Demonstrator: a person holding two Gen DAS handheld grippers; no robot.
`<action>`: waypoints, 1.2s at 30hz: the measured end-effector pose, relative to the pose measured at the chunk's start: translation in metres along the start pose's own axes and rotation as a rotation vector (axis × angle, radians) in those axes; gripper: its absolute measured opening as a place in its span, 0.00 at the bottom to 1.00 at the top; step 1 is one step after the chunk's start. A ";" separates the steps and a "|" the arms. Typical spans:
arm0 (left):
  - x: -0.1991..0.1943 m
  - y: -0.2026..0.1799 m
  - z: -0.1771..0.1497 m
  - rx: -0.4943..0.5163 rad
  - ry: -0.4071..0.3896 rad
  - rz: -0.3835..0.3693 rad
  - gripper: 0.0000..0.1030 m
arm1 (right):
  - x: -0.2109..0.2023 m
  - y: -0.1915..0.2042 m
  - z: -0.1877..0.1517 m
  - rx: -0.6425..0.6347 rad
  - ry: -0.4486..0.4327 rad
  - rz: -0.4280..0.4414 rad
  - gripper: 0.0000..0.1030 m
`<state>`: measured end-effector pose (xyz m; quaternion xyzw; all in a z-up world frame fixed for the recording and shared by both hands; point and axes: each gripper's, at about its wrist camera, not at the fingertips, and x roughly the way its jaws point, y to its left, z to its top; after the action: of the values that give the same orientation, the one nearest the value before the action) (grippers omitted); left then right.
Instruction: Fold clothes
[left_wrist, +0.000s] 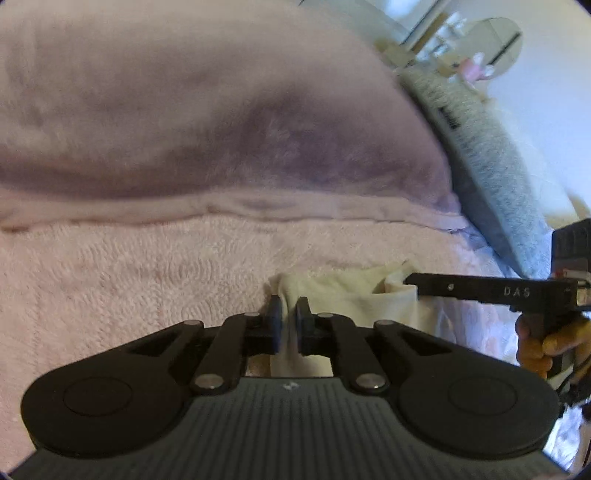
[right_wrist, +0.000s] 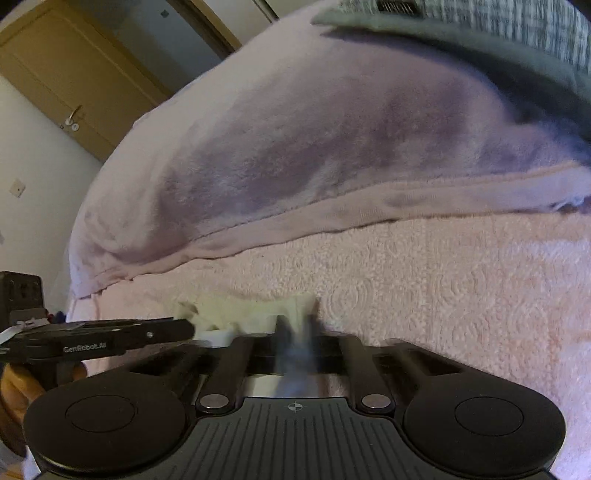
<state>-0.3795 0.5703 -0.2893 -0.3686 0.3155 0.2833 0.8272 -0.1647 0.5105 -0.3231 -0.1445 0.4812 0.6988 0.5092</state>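
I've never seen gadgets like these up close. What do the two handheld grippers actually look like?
Each is matte black plastic. The left gripper has two flat finger pads on jointed link bars with silver pivot pins, two round black discs at the sides and a ribbed grey body with a small logo. The right gripper matches it, with a crosshair mark. From the side, one reads "DAS", the other "GenRobot.AI". A bare hand grips the handle; no sleeve shows.

Ahead of you the pink bedspread (left_wrist: 129, 273) lies open; the mauve blanket's (left_wrist: 221, 122) raised fold walls it, with a grey pillow (left_wrist: 495, 166) at right.
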 end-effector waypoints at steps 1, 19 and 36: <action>-0.010 -0.002 -0.002 0.021 -0.029 -0.013 0.04 | -0.009 0.003 -0.001 -0.015 -0.024 0.007 0.05; -0.136 -0.063 -0.202 0.243 0.061 0.032 0.08 | -0.137 0.089 -0.203 -0.370 0.171 -0.207 0.06; -0.092 -0.081 -0.180 0.341 -0.084 0.098 0.13 | -0.093 0.119 -0.182 -0.335 -0.012 -0.379 0.29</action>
<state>-0.4384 0.3610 -0.2824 -0.1948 0.3415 0.2807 0.8756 -0.2772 0.3058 -0.2859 -0.3106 0.3199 0.6616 0.6030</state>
